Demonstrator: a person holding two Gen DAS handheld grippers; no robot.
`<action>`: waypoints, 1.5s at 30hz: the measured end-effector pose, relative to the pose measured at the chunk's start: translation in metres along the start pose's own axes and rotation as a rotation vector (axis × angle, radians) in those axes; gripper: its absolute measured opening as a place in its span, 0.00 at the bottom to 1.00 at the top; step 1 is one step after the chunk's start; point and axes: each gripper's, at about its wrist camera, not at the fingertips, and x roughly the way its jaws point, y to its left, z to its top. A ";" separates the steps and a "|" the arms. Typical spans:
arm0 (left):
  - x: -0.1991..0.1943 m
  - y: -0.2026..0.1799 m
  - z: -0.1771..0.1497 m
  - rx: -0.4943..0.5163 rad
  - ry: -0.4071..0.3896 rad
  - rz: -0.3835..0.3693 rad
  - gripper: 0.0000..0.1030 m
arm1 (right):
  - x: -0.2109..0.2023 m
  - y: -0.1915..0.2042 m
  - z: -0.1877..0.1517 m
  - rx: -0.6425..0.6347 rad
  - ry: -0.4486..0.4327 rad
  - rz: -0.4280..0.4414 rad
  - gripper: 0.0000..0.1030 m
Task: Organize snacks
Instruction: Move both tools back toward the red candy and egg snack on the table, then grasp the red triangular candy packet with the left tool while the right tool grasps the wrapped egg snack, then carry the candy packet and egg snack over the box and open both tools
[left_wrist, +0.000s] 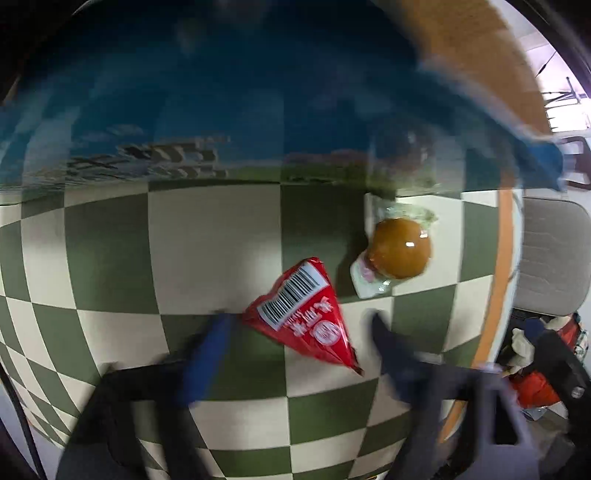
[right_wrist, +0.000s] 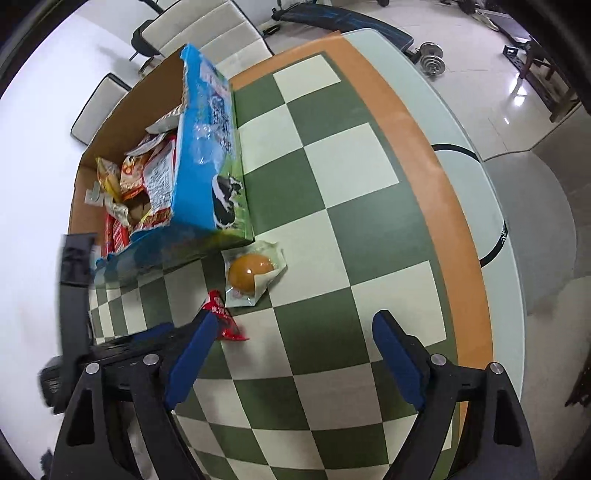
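A red triangular snack packet (left_wrist: 301, 315) with a barcode lies on the checkered cloth (left_wrist: 207, 240). My left gripper (left_wrist: 301, 321) points down over it, one blue finger on each side; I see no pad pressing on it. A brown round snack in a clear wrapper (left_wrist: 400, 253) lies just beyond it, near the blue cow-print carton (right_wrist: 207, 166), which holds several snack packs (right_wrist: 140, 177). My right gripper (right_wrist: 295, 321) hangs open over bare cloth, to the right of the red packet (right_wrist: 225, 325) and the round snack (right_wrist: 251, 275).
The carton's blue wall (left_wrist: 221, 92) fills the top of the left wrist view. An orange band (right_wrist: 417, 147) and a glass rim (right_wrist: 480, 206) edge the table on the right. Chairs (right_wrist: 207, 33) stand behind the carton. A dumbbell (right_wrist: 430, 62) lies on the floor.
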 end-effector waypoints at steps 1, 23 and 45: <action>-0.001 0.000 -0.001 0.003 -0.010 -0.002 0.51 | 0.002 0.000 0.001 0.002 0.002 0.003 0.86; -0.031 0.063 -0.056 -0.101 -0.060 0.043 0.50 | 0.108 0.069 0.024 -0.097 0.114 -0.090 0.50; -0.092 0.038 -0.060 -0.011 -0.171 0.038 0.50 | 0.054 0.072 -0.035 -0.121 0.097 0.029 0.44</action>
